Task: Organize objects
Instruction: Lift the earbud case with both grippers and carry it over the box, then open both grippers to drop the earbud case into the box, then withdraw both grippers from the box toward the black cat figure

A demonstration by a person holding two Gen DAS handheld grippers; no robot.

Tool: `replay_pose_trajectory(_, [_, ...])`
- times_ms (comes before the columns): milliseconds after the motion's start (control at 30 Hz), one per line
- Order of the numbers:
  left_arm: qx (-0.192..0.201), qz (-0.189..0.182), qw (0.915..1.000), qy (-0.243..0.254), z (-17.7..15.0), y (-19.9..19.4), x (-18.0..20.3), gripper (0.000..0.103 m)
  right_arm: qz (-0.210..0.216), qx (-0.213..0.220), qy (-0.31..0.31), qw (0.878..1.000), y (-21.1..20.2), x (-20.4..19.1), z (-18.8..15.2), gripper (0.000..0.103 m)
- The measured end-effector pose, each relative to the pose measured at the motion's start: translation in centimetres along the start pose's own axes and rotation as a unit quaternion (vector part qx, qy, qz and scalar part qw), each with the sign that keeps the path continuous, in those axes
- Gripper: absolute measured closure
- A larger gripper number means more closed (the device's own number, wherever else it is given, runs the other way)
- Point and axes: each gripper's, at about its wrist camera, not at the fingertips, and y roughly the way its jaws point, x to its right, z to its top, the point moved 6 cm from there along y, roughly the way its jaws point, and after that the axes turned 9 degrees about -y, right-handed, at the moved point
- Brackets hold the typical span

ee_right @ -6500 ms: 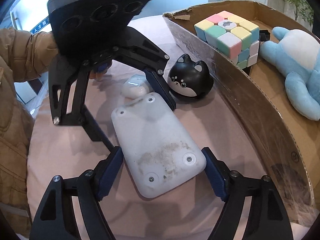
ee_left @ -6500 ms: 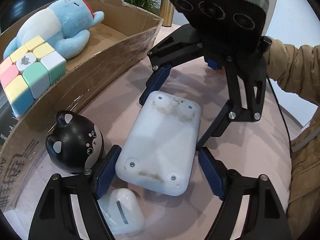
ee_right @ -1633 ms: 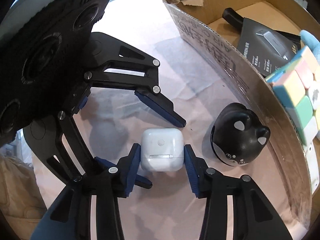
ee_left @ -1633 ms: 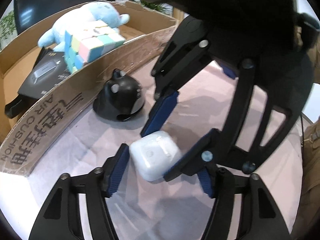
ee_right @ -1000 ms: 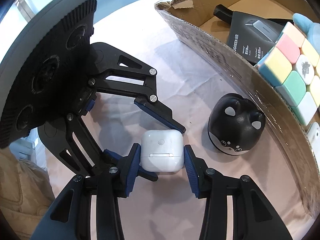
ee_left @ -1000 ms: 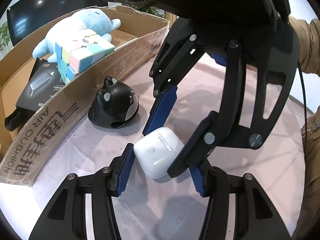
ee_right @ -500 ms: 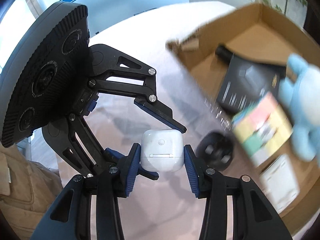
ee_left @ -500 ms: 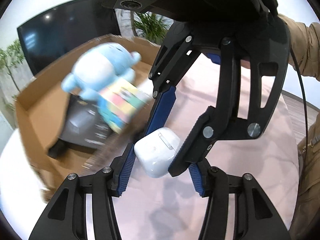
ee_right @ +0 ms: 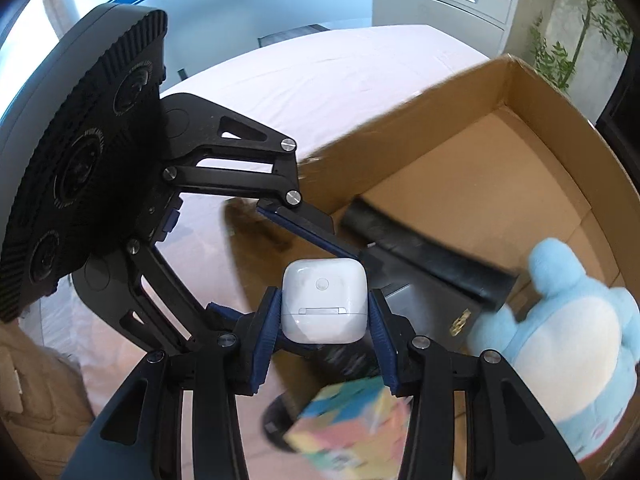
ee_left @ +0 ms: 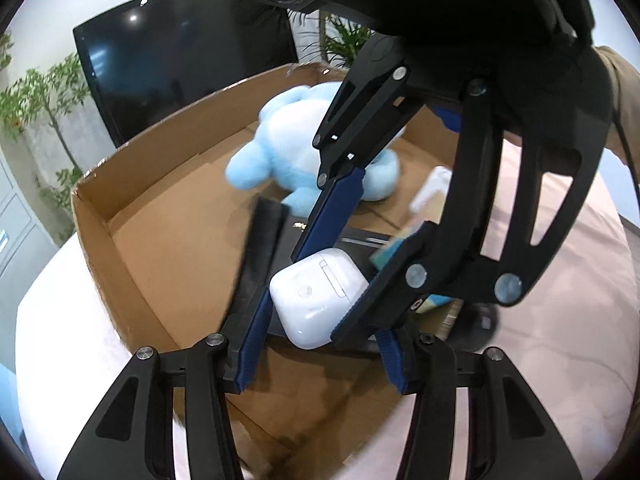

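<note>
A white earbud case hangs in the air above the open cardboard box. My right gripper is shut on it, its blue pads pressed on the case's two sides. My left gripper comes in crosswise and is also shut on the earbud case, one pad against its lower left side. The right gripper's fingers cover part of the case in the left wrist view. Inside the box lie a blue plush, a pastel cube, a black packet and a white device.
A black cat figure stands blurred on the pink tablecloth outside the box wall. Bare cardboard floor shows at the box's near end. A dark screen and plants stand behind. A person's tan sleeve is at the right edge.
Both grippers, still holding the earbud case, rose from the tablecloth and moved over the box wall. The cat figure stayed behind on the table.
</note>
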Motion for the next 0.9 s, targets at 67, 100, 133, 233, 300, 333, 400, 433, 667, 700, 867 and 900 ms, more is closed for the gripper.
replay_pose_trajectory(67, [-0.004, 0.002, 1.0, -0.004, 0.8, 2.2, -1.2, 0.055, -0.002, -0.002, 0.002, 1.0, 1.2, 1.3, 0.1, 0.062])
replay_pose_trajectory(100, [-0.004, 0.004, 1.0, -0.004, 0.8, 2.4, -1.4, 0.055, -0.003, -0.003, 0.001, 1.0, 1.4, 1.7, 0.0, 0.062])
replay_pose_trajectory(133, [-0.006, 0.006, 1.0, -0.004, 0.9, 2.9, -1.7, 0.055, -0.006, -0.004, -0.001, 1.0, 1.7, 2.1, 0.0, 0.062])
replay_pose_trajectory(233, [-0.011, 0.026, 0.9996, 0.003, 1.1, 3.8, -2.1, 0.056, -0.014, -0.003, -0.003, 1.0, 1.4, 2.4, -0.5, 0.062])
replay_pose_trajectory(300, [-0.014, 0.04, 0.9991, 0.005, 1.1, 4.5, -2.4, 0.056, -0.022, 0.0, -0.005, 1.0, 0.4, 1.6, -1.3, 0.062])
replay_pose_trajectory(333, [-0.015, 0.046, 0.9988, 0.006, 1.2, 4.7, -2.4, 0.056, -0.02, 0.003, -0.001, 1.0, 0.4, 1.7, -1.4, 0.062])
replay_pose_trajectory(400, [-0.014, 0.06, 0.998, 0.012, 1.3, 4.7, -2.4, 0.056, -0.023, 0.01, 0.002, 1.0, 0.4, 1.9, -1.5, 0.062])
replay_pose_trajectory(433, [-0.015, 0.065, 0.9977, 0.012, 1.2, 4.8, -2.4, 0.055, -0.023, 0.013, 0.003, 1.0, 0.3, 1.9, -1.5, 0.062])
replay_pose_trajectory(667, [0.002, 0.107, 0.9942, 0.006, 1.6, 3.8, -2.8, 0.022, -0.032, 0.041, 0.008, 0.999, -1.8, 0.9, -2.0, 0.049])
replay_pose_trajectory(700, [0.007, 0.109, 0.994, 0.006, 1.7, 3.3, -2.5, 0.022, -0.038, 0.045, 0.009, 0.998, -2.4, 0.6, -2.2, 0.044])
replay_pose_trajectory(867, [0.021, 0.118, 0.9927, 0.013, 2.8, 2.1, -2.2, 0.022, -0.051, 0.073, 0.018, 0.996, -4.9, -0.6, -3.5, 0.042])
replay_pose_trajectory(900, [0.023, 0.12, 0.9924, 0.016, 2.9, 2.0, -2.1, 0.022, -0.055, 0.078, 0.017, 0.995, -6.0, -1.4, -4.1, 0.042])
